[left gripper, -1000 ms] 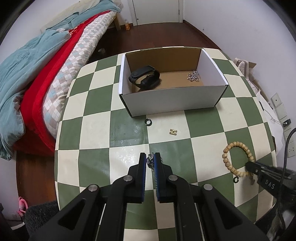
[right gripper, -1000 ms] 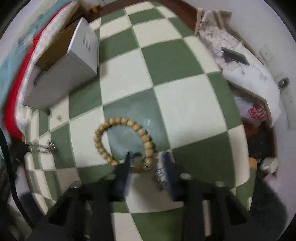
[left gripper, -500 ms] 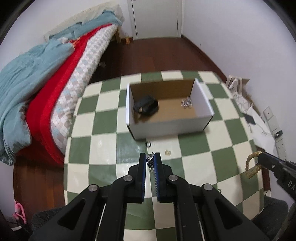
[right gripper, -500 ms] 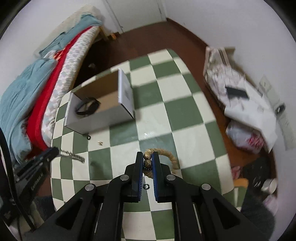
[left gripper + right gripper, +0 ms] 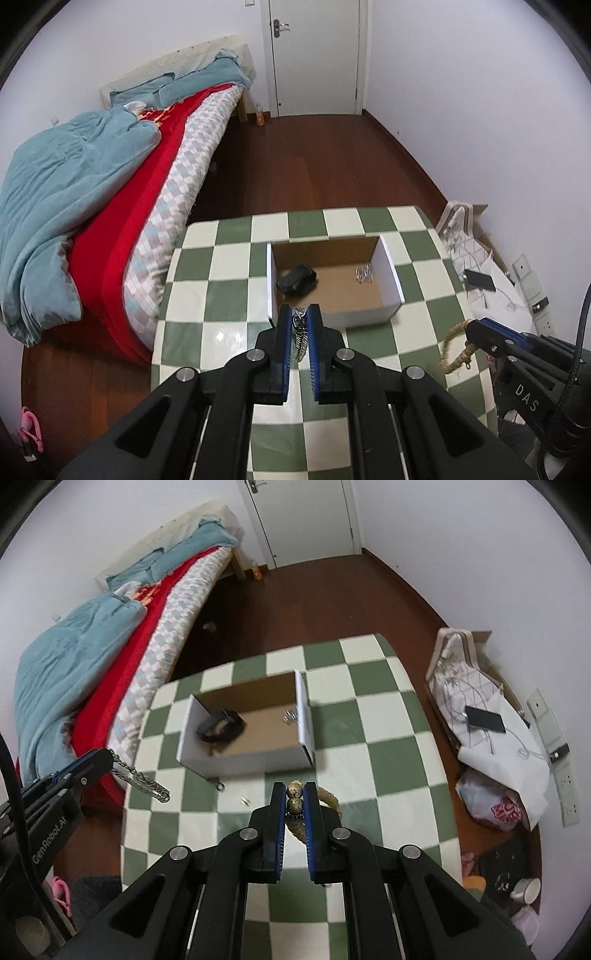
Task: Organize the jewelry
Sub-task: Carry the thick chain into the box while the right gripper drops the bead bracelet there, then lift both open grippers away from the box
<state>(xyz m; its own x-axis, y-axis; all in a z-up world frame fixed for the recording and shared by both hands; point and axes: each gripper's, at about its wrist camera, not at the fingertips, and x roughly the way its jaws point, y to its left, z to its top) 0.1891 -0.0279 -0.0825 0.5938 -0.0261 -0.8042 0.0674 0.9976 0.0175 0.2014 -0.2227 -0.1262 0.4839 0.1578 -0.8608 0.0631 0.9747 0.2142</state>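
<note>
A silver chain (image 5: 300, 338) is pinched in the closed left gripper (image 5: 300, 317) and a wooden bead bracelet (image 5: 295, 799) in the closed right gripper (image 5: 294, 794), both above the checkered table (image 5: 384, 760), the cardboard box (image 5: 243, 760) at 12 o'clock already containing a black band (image 5: 221, 728) and small silver pieces (image 5: 290, 716), a ring (image 5: 220, 786) left out.

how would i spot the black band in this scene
Find the checkered table, then the open cardboard box on it. The black band lies at the box's left end, dark and looped, unlike the small silver pieces at the right end.
</note>
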